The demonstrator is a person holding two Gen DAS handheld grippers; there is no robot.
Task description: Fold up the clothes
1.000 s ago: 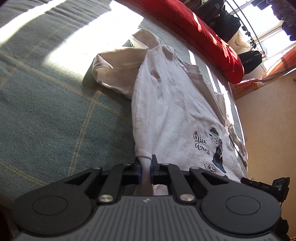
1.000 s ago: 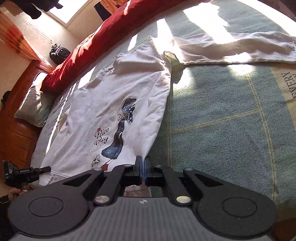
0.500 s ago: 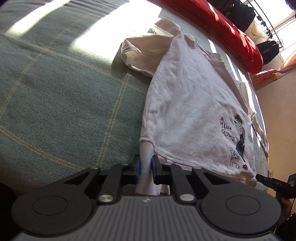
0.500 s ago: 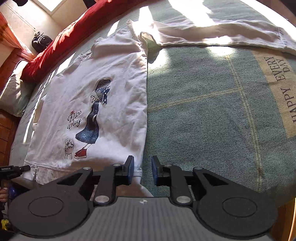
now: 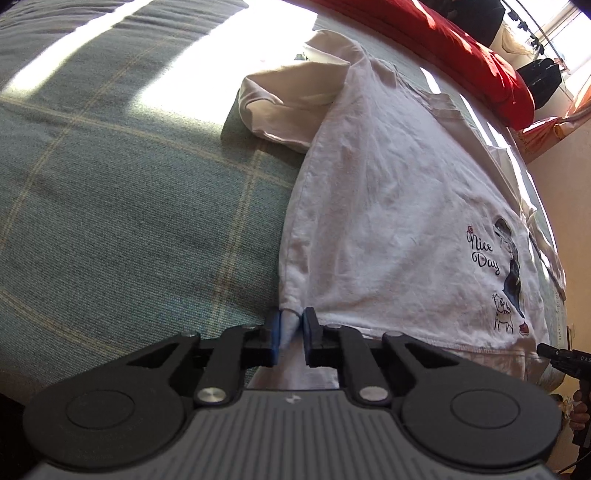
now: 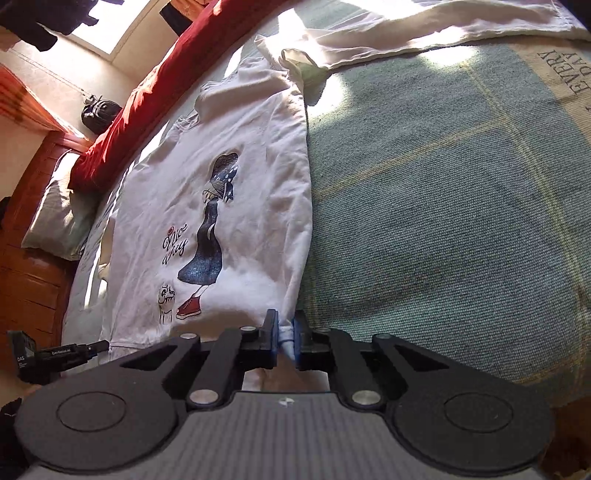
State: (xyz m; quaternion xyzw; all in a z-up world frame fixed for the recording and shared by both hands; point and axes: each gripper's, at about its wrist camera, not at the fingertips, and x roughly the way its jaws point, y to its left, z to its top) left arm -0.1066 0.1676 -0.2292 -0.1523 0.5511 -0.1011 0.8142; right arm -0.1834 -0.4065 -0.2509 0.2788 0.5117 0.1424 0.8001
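A white long-sleeved shirt [image 5: 399,206] with a "Nice Day" girl print lies front up on the green checked bed cover [image 5: 129,206]; it also shows in the right wrist view [image 6: 236,177]. My left gripper [image 5: 292,325] is shut on the shirt's hem corner at one side. My right gripper [image 6: 285,334] is shut on the hem corner at the other side. One sleeve [image 5: 295,103] is folded beside the body; the other sleeve [image 6: 424,33] stretches out across the cover.
A red bolster [image 5: 461,48] lies along the far edge of the bed, also in the right wrist view [image 6: 133,114]. A pale pillow [image 6: 55,218] rests against a wooden headboard [image 6: 26,266]. Dark clothes hang by the window [image 5: 543,77].
My right gripper opened half a second ago and has closed again on the hem corner. My left gripper has kept its hold while the view shifted slightly.
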